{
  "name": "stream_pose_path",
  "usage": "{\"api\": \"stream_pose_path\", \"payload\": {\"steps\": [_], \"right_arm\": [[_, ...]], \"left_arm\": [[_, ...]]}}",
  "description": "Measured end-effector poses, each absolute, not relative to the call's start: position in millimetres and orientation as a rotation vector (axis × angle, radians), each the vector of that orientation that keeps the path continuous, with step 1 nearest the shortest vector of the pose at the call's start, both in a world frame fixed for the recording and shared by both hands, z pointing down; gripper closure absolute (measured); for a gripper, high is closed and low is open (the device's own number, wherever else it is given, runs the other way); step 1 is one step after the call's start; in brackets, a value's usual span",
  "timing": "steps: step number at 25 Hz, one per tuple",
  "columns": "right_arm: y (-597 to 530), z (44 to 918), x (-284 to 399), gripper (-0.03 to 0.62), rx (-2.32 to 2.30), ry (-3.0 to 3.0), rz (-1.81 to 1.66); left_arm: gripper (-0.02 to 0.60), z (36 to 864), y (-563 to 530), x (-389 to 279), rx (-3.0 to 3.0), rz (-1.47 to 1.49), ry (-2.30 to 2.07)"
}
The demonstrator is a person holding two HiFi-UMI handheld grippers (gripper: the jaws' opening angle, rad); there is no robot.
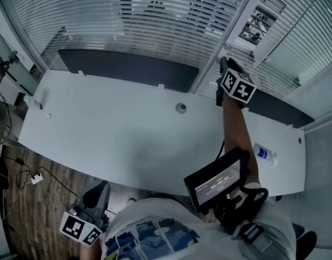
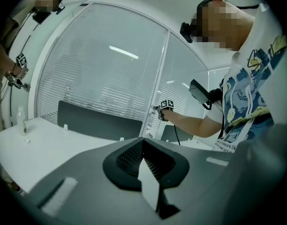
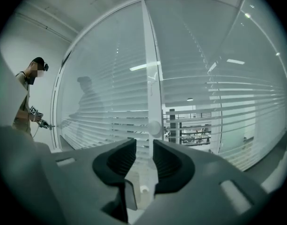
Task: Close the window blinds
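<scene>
Blinds (image 3: 237, 102): right pane slats open, closing judged unfinished. Right gripper (image 3: 144, 146): jaws apart, empty, facing knob (image 3: 154, 127). Left gripper (image 2: 142, 142): jaws together.

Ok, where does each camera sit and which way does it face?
Head view: on the person's head, looking down at the desk and blinds; shows right gripper, left gripper, shirt.
Left gripper view: on the left gripper, facing across the desk toward the blinds; shows shut jaws, the person's torso.
Right gripper view: on the right gripper, facing the window post; shows only its open jaws.
Shared: the right gripper, in head and left gripper views.
</scene>
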State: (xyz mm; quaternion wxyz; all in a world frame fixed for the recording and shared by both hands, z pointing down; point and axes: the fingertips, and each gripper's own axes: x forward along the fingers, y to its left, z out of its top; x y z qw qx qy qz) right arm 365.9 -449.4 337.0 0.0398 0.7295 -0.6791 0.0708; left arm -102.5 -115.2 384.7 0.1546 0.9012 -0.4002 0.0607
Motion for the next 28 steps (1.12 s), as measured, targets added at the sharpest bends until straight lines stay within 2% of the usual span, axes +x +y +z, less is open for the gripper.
{"api": "stream_pose_path", "payload": {"steps": [8,22,28], "right_arm": [[-486.1,324.7,391.9,0.468,2.331,-2.058,0.261],[-504.8,322.0,399.1,0.468,2.486,-2.137,0.489],[-507.2,320.6,396.2,0.470,2.445,-1.978,0.342]], "left_arm": [[0.580,385.5,-117.0,-105.2,2.545,0.186,-1.204],[0.580,390.5,-113.9,-102.5,2.524,0.203,-1.246],[0.580,390.9,-114.1,-102.6,2.524,0.205,-1.252]]}}
